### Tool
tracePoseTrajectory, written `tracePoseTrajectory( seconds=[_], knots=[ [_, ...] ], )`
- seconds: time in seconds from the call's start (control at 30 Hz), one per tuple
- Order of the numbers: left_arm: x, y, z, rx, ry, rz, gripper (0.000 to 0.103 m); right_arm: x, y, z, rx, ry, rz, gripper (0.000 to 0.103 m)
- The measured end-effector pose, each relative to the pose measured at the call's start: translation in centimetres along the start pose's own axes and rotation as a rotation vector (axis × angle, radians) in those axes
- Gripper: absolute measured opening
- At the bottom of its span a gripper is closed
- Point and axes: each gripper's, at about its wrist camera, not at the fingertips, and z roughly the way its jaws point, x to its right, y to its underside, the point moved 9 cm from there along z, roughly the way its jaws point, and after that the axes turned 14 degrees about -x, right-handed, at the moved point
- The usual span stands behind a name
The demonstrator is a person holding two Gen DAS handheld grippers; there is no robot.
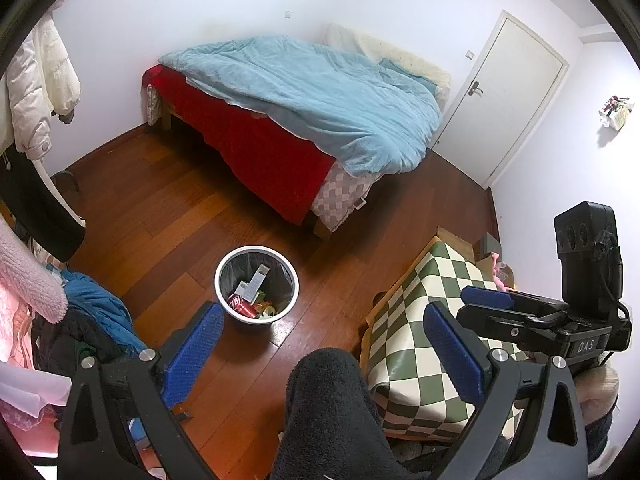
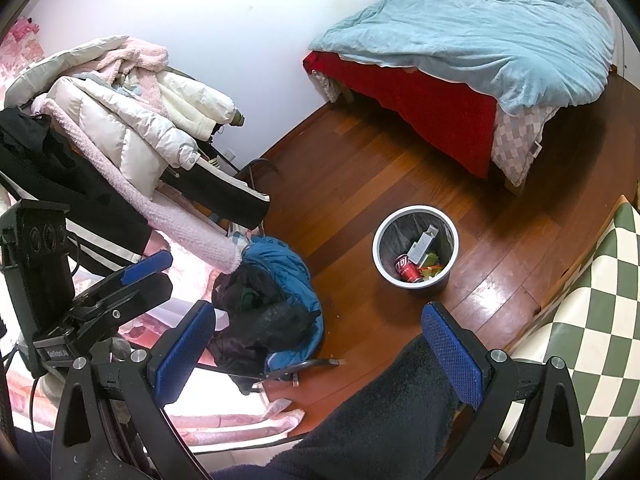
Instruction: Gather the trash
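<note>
Trash, a red can and cartons, fills the round white bin [image 1: 257, 283] ahead of my left gripper's [image 1: 324, 354] fingers. Both my left and right gripper [image 2: 320, 354] gape wide, empty.

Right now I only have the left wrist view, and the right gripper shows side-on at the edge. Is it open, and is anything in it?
Observer: In its own view the right gripper is open, with the pads wide apart and nothing between them.
Operator: What is the blue jacket lying on?
Observer: The blue jacket sits on a chair. Its dark chair frame shows underneath.
Operator: My left finger hides the floor beside the bin. Is there any trash there?
Observer: The floor between the jacket and the trash bin shows nothing that I can make out as trash.
</note>
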Motion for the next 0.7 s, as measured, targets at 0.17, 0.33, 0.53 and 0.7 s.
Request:
tracePoseTrajectory(
  seconds=[0.17, 0.33, 0.53, 0.7],
  knots=[
    [0.08, 0.08, -0.10, 0.002, -0.001, -0.004, 0.102, -0.03, -0.05, 0.05, 0.002, 0.002, 0.000, 0.103],
    [0.34, -0.05, -0.22, 0.006, -0.003, -0.004, 0.102, -0.02, -0.09, 0.03, 0.002, 0.001, 0.001, 0.103],
    [0.43, -0.01, -0.25, 0.005, 0.000, -0.001, 0.102, -0.07, 0.03, 0.14, 0.002, 0.000, 0.000, 0.103],
    [0.19, 0.21, -0.17, 0.003, 0.011, 0.005, 0.102, -0.02, 0.03, 0.02, 0.002, -0.001, 0.000, 0.103]
  ],
)
